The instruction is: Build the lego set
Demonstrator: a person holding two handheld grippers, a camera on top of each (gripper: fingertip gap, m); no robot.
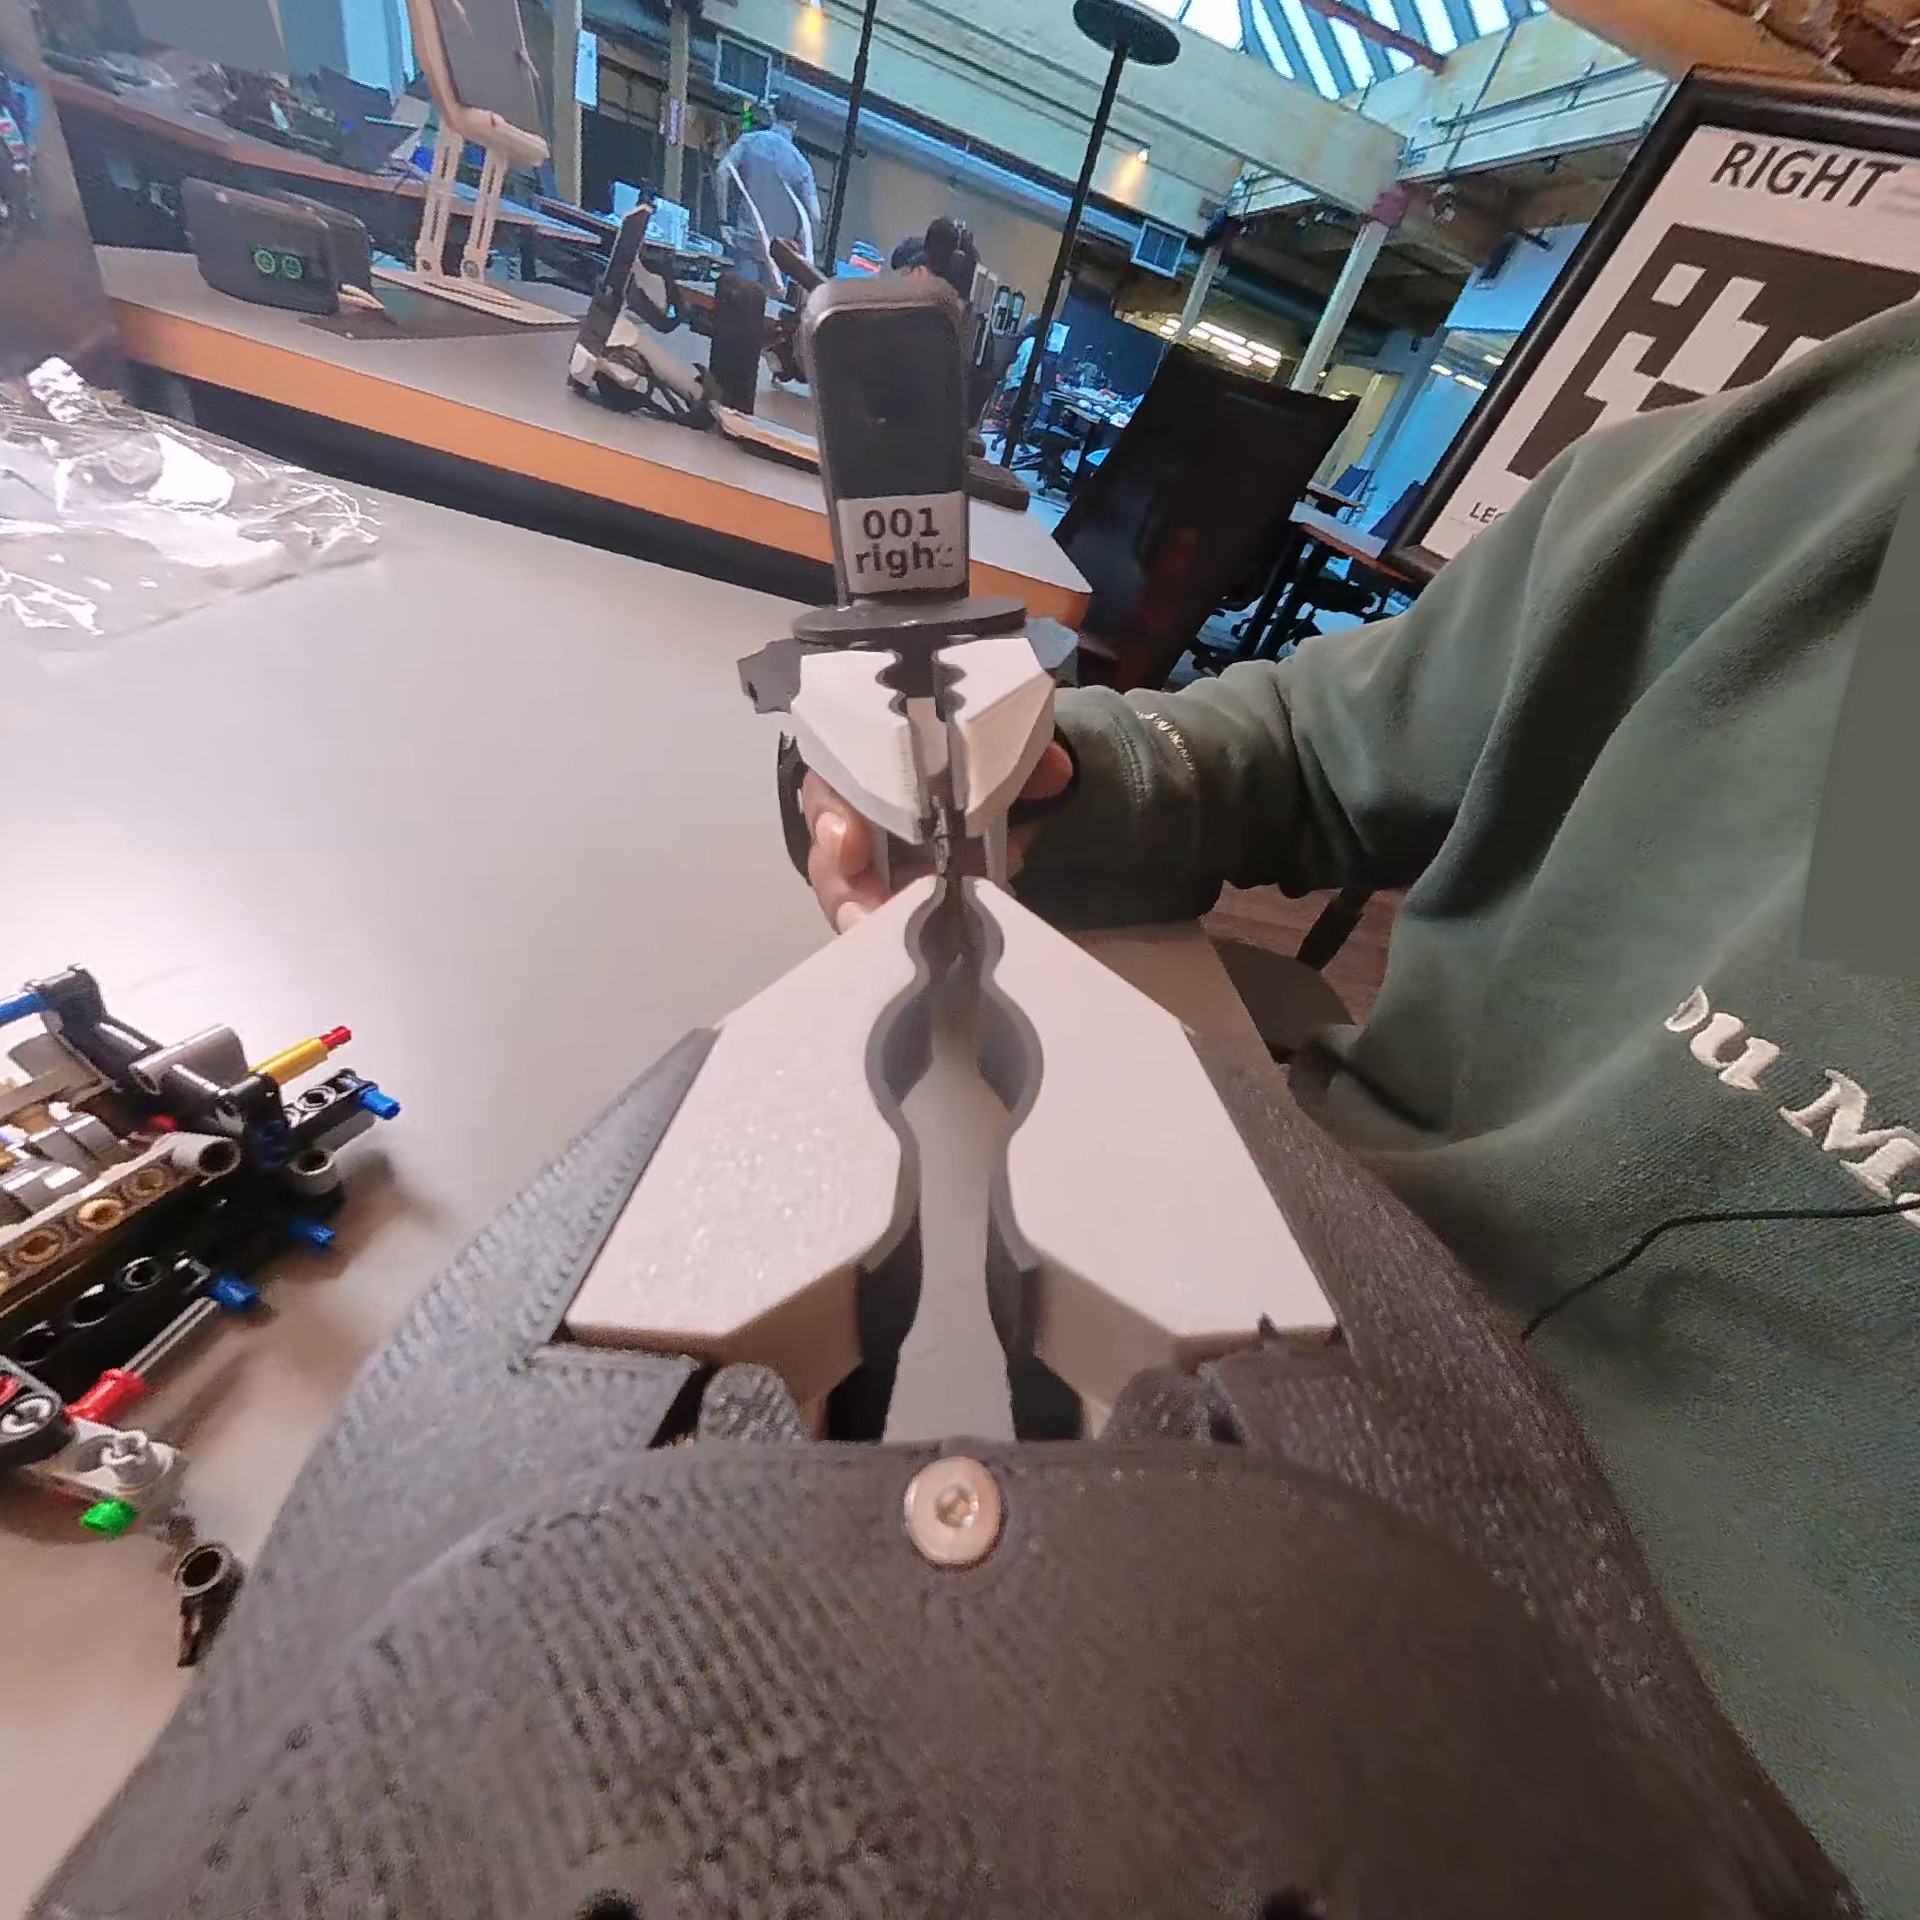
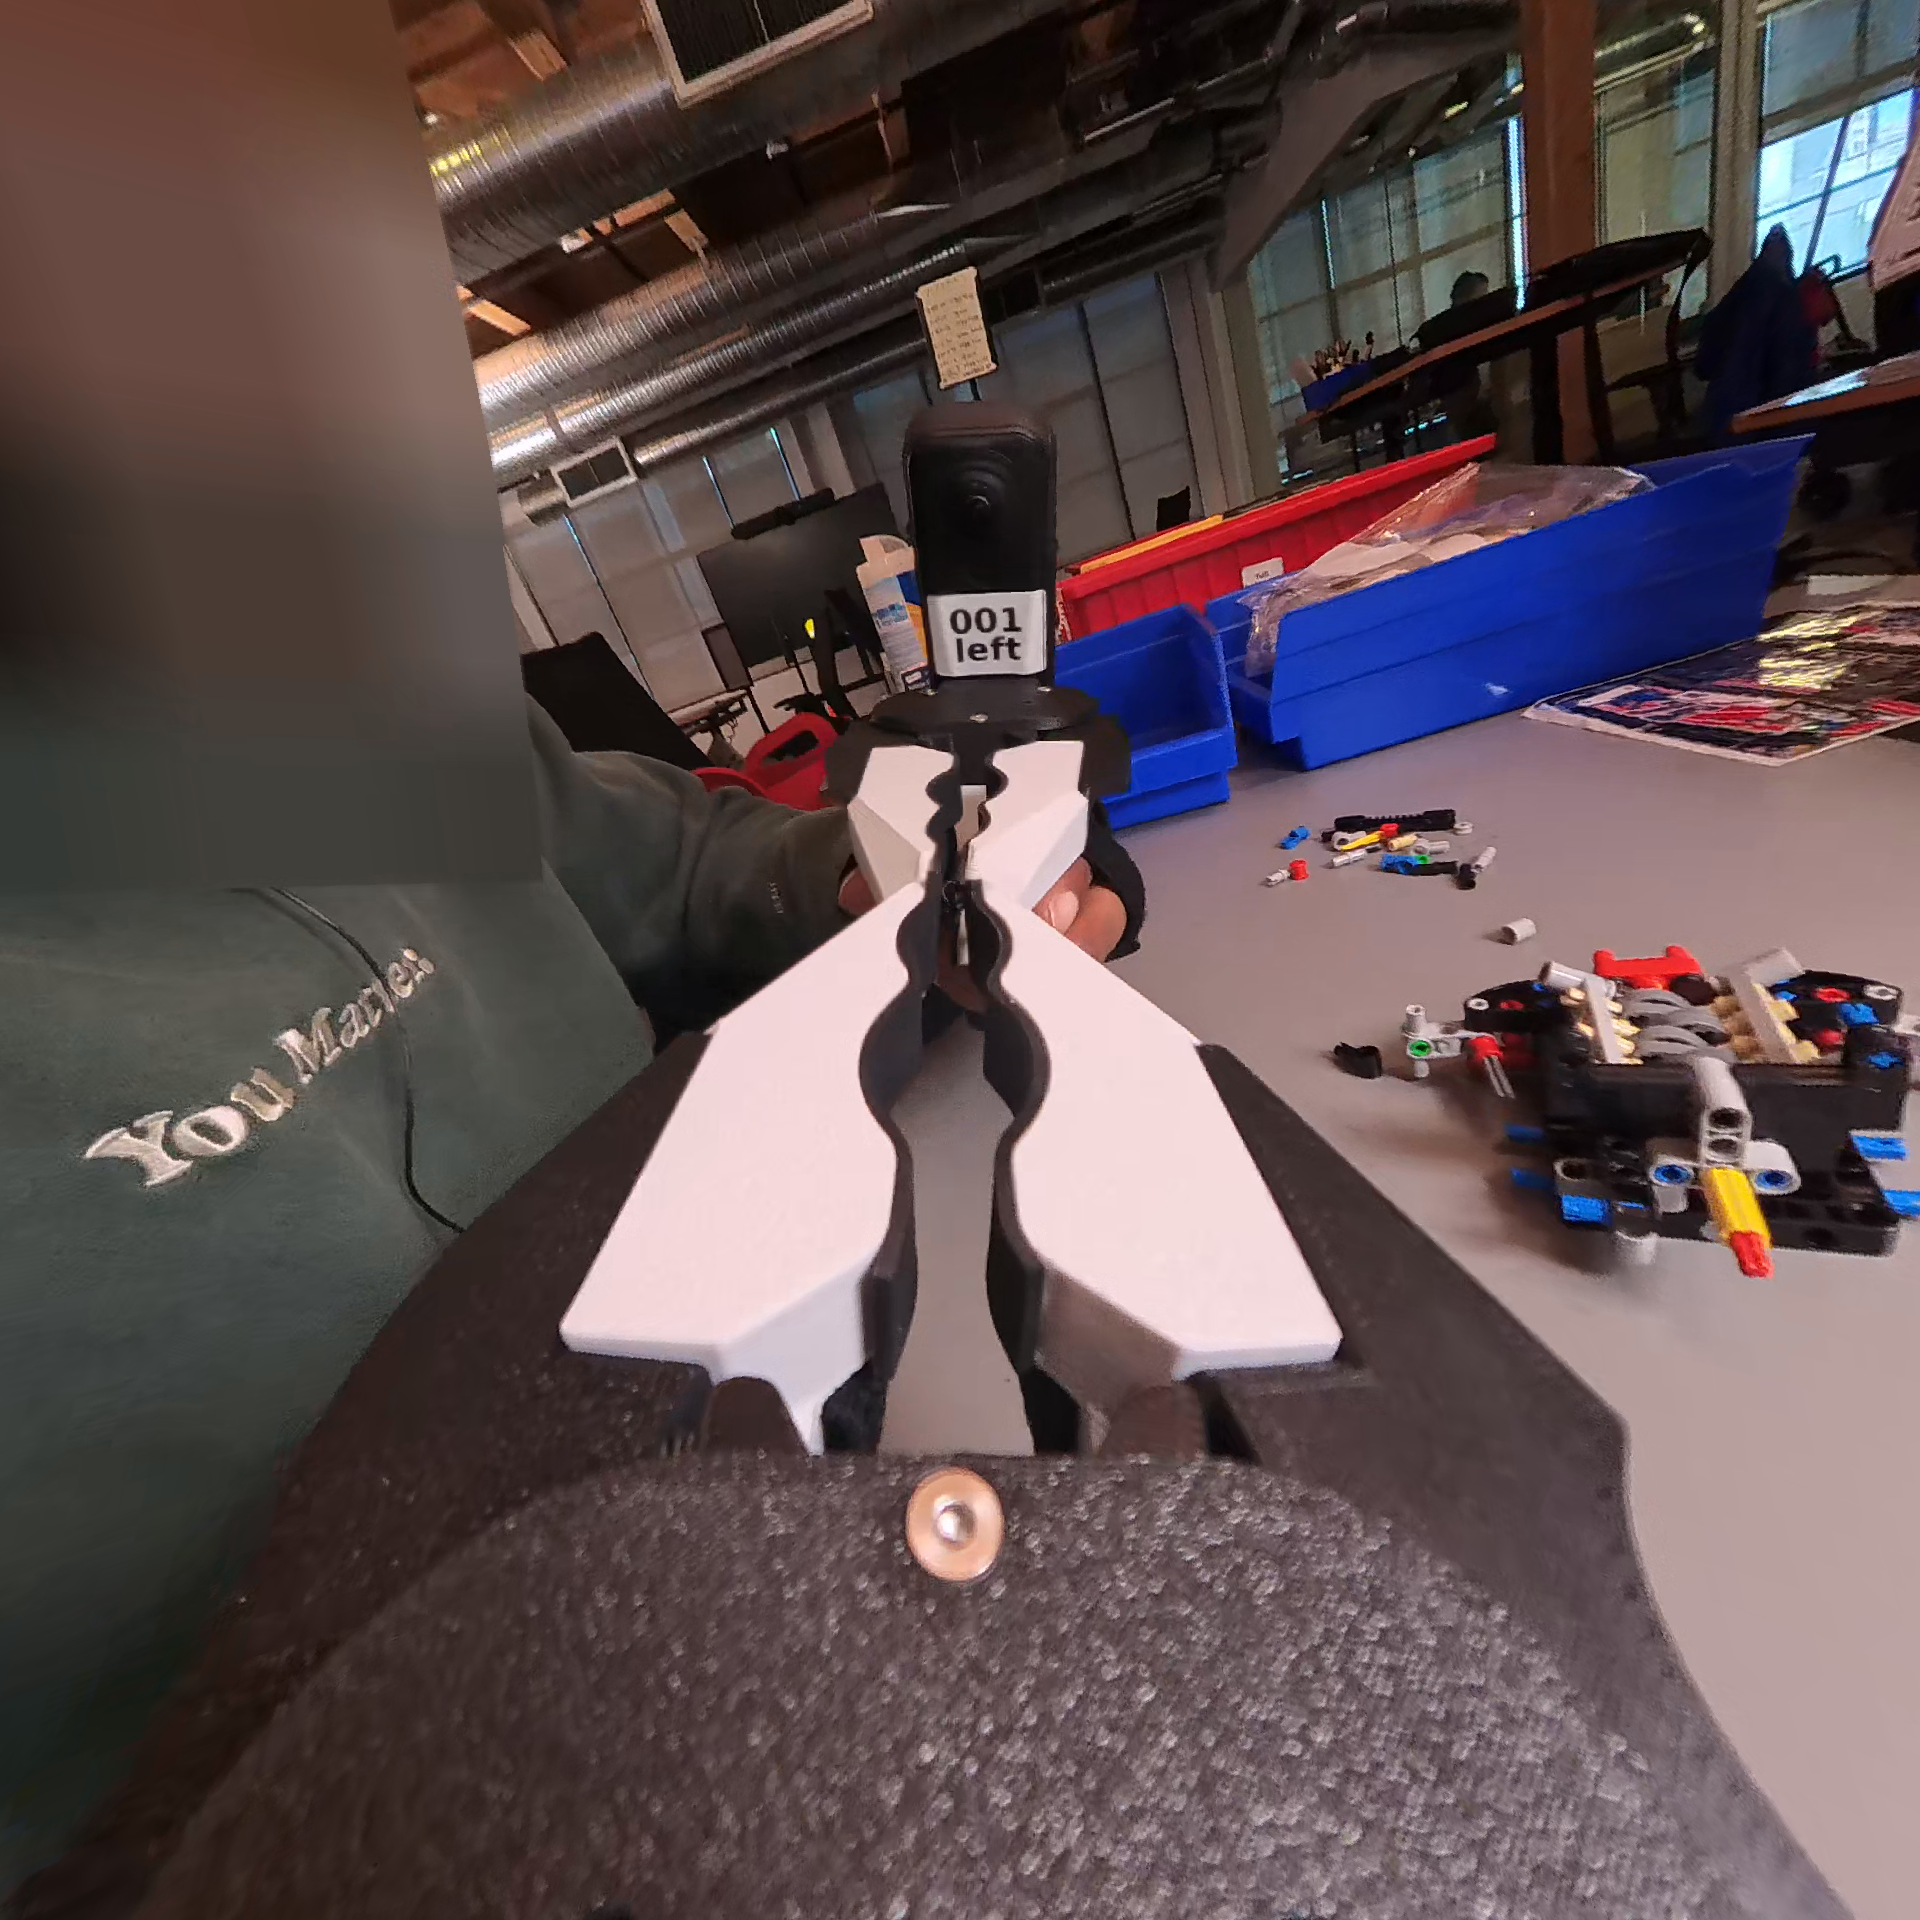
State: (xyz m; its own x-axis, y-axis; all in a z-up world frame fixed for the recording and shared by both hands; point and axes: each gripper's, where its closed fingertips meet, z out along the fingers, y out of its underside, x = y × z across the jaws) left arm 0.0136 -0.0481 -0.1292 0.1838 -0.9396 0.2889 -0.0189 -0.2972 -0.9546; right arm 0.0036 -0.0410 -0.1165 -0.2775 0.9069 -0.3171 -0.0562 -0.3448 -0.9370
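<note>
We see the two tongs held tip to tip in the air above the grey tabletop (image 2: pixel 1558 1558), pointing straight at one another. The left tongs (image 1: pixel 948 894) have their white fingers (image 1: pixel 769 1143) drawn together at the tips, and so do the right tongs (image 2: pixel 948 894), with only a narrow wavy slot left further back between the dark inner linings. A small dark piece (image 1: pixel 940 847) sits right where the four tips meet; we cannot tell which pair actually pinches it, or what kind of piece it is.

The right hand (image 1: pixel 847 842) wraps the handle of its tool from below, fingers curled round the front, the green sleeve (image 1: pixel 1455 675) reaching in from the right. The left hand (image 2: pixel 1081 904) grips likewise, thumb showing under the white shell, forearm coming in from the left across the green sweatshirt (image 2: pixel 208 1195).

The half-built lego model (image 2: pixel 1683 1081), black and grey with blue pins and a yellow-and-red axle, lies on the tabletop well apart from the tongs, to the side. Loose small parts (image 2: pixel 1382 842) are scattered beyond it, near blue bins (image 2: pixel 1507 634) and a red bin (image 2: pixel 1247 551). A crumpled clear plastic bag (image 1: pixel 135 499) lies farther off
</note>
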